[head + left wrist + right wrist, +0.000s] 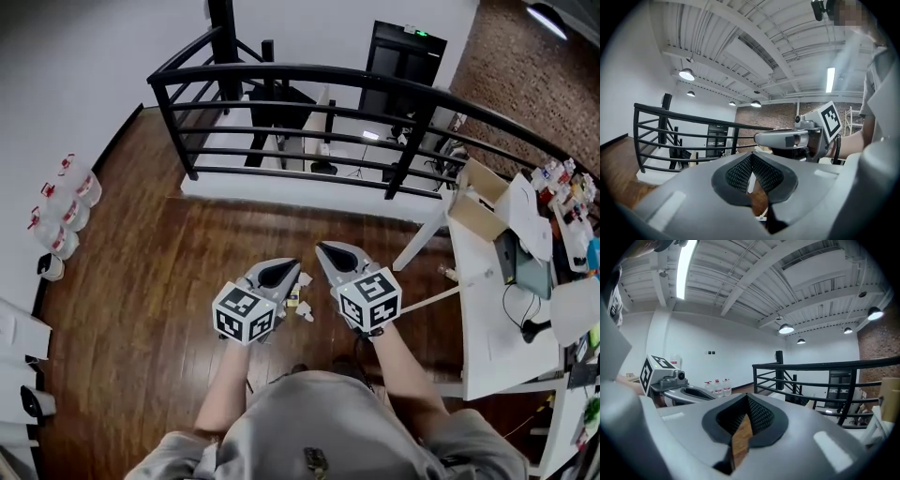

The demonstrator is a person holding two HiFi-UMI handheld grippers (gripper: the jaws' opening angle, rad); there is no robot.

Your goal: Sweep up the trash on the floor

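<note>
- Where's the trash?
- I see small white and yellow paper scraps [302, 303] on the dark wood floor [141, 244], in the gap between my left gripper [281, 271] and right gripper [330, 252].
- Jaws?
- Both pinched together, empty.
</note>
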